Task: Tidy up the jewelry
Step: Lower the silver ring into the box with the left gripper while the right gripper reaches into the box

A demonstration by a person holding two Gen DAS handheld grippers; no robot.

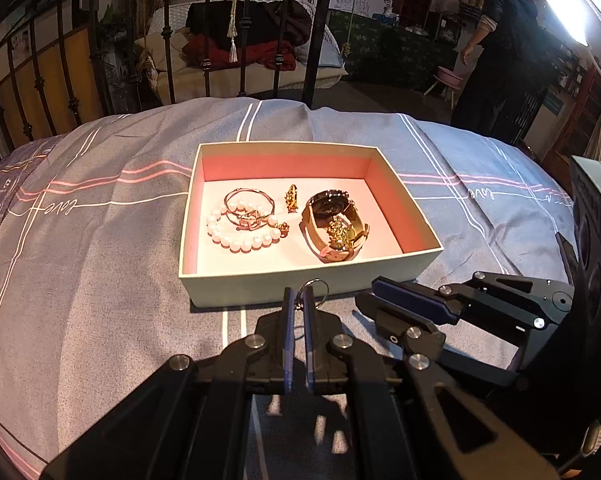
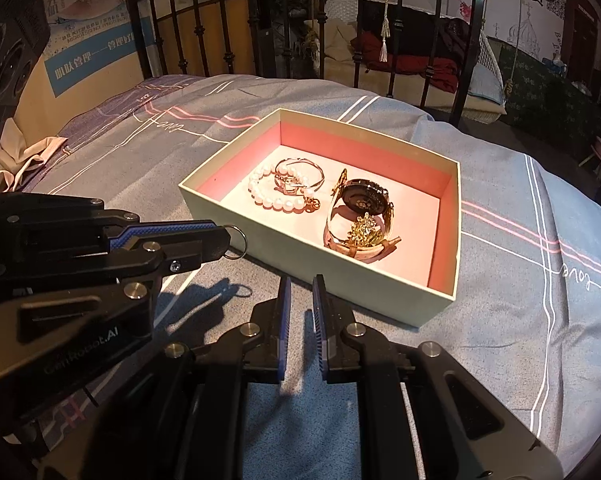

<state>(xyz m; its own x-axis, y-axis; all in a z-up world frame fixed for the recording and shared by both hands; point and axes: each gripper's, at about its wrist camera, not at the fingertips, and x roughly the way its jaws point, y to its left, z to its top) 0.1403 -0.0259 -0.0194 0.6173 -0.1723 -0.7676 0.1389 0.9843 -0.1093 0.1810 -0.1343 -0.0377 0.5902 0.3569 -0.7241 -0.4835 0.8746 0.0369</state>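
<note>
I have a thin silver ring [image 1: 315, 289] pinched between the blue pads of my left gripper [image 1: 299, 300]. It is a plain wire loop, small and round, and most of it sticks out past the fingertips. From my right wrist camera it shows as a loop [image 2: 235, 242] poking out of the tip of the left gripper, above its own shadow on the bedcover [image 2: 500, 280]. The ring hangs just short of the near wall of the open box [image 1: 260, 288], outside it and clear of the fabric.

The box is pale green outside, pink on the inner walls, with a white floor. Inside lie a pearl bracelet [image 1: 240, 236] with a thin rose-gold bangle [image 1: 249, 204] resting over it, a small gold piece [image 1: 292, 197] toward the back wall, and a dark-faced watch [image 1: 329, 205] with a tan strap. A gold leafy brooch [image 1: 340, 233] sits inside the strap's loop.

My right gripper [image 2: 301, 308] is nearly closed, a narrow gap between its pads and nothing in it. It hovers over the grey striped bedcover just before the box's near corner, beside my left gripper.
</note>
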